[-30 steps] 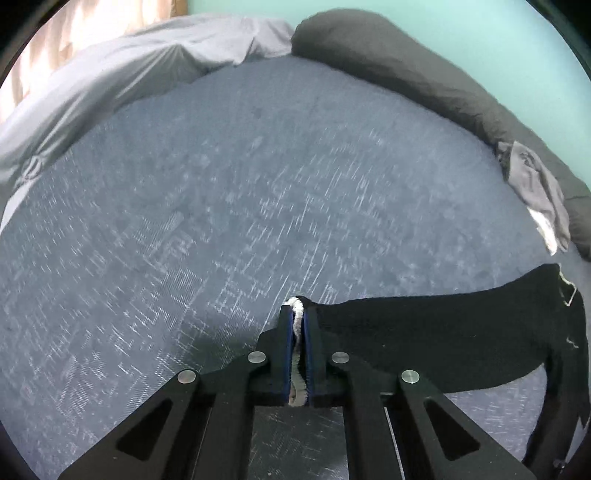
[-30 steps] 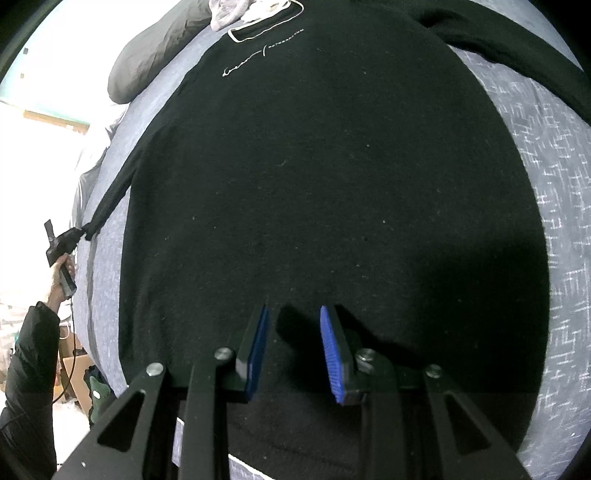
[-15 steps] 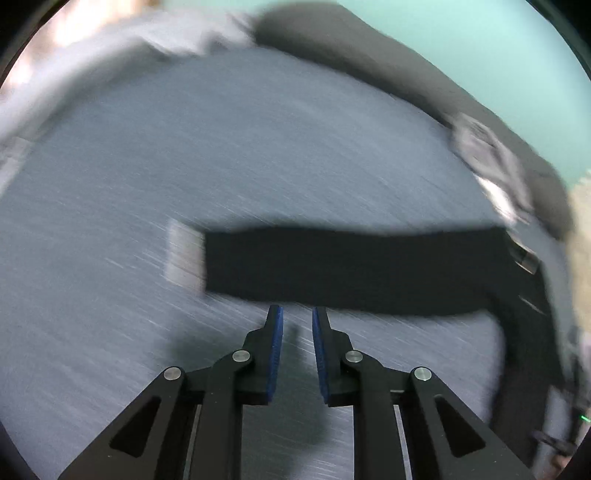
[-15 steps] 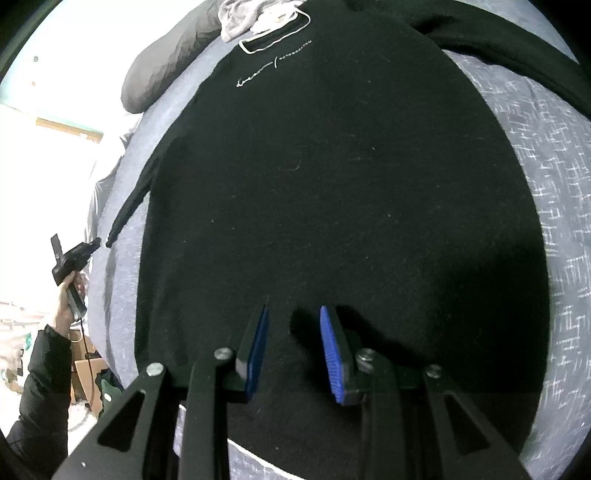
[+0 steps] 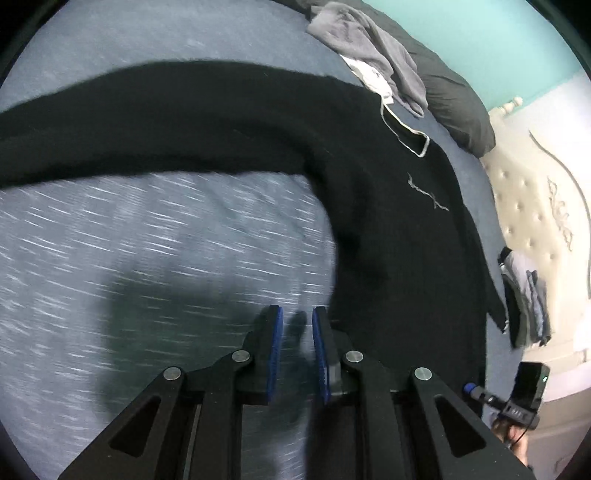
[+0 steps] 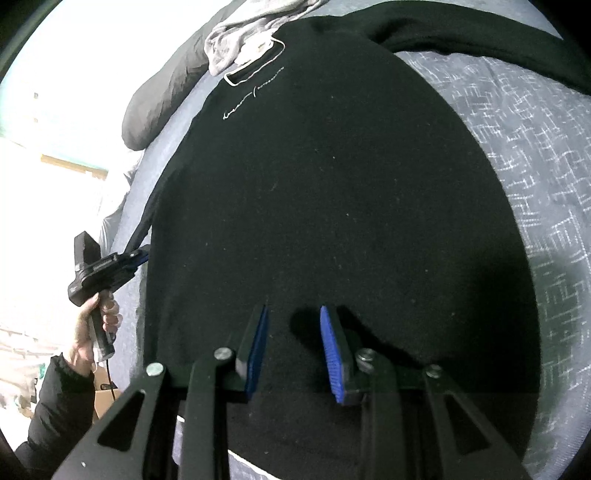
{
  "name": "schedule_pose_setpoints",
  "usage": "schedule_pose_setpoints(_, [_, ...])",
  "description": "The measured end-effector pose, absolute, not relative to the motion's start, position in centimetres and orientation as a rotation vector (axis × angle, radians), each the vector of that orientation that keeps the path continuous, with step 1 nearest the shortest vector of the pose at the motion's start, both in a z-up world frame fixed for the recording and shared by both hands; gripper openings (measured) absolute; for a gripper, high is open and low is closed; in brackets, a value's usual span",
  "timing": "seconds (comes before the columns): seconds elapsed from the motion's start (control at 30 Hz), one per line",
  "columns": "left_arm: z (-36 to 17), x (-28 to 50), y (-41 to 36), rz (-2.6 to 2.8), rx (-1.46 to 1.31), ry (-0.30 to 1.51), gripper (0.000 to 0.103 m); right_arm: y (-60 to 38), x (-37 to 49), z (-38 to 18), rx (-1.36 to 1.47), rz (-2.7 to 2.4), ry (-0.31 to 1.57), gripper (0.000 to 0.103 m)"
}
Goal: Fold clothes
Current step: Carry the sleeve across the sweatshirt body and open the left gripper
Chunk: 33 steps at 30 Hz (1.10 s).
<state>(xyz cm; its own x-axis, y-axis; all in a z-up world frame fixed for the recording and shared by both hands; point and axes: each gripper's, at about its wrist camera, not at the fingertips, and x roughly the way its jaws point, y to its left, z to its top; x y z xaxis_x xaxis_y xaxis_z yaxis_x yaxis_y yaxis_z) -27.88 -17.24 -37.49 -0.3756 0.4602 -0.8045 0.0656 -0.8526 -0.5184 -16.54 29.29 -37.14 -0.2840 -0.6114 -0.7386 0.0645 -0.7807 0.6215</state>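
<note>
So the left gripper [image 5: 297, 321] has its blue pads a little way apart with nothing between them, just hanging over the grey patterned bedspread [image 5: 147, 236] right at the side edge of the black sweater [image 5: 388, 229]; that view is smeared with motion blur. In the right wrist view you can see a hand [image 6: 92, 325] holding that same gripper just beside the sweater's left side. The sweater lies spread flat on the bed, one sleeve [image 5: 147, 118] stretched out sideways. The right gripper [image 6: 293, 332] is spread a bit wider, empty too, hovering over the sweater's lower front. There's pale script on the chest [image 6: 255, 94], too small to read. A grey garment [image 6: 240, 33] sits crumpled by the collar.
</note>
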Motion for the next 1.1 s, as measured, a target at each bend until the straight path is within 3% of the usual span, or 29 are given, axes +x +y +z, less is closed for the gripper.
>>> schedule_pose_setpoints(0.3, [-38.0,-27.4,-14.8,2.284,-1.589,-0.741,0.016,29.0,-15.9,-37.5,1.467,-2.098,-0.714,0.029])
schedule_pose_setpoints(0.43, [-37.8,-26.8,-14.4,2.261,-1.571,-0.768,0.000,29.3,-15.7,-37.6,1.445,-2.080,-0.752,0.030])
schedule_pose_setpoints(0.77, [-36.2,-27.8,-15.9,2.401,-1.487,-0.854,0.000,29.2,-16.0,-37.7,1.427,-2.078,-0.780,0.030])
schedule_pose_setpoints(0.87, [-36.5,-29.2,-16.8,2.419,-1.477,-0.927,0.012,29.5,-15.8,-37.6,1.423,-2.077,-0.788,0.030])
schedule_pose_setpoints(0.93, [-36.8,-29.9,-16.7,2.411,-1.479,-0.935,0.029,29.7,-15.6,-37.5,1.415,-2.075,-0.794,0.030])
schedule_pose_setpoints(1.1, [-37.5,-31.5,-15.9,2.407,-1.483,-0.916,0.034,29.8,-15.7,-37.7,1.408,-2.071,-0.801,0.030])
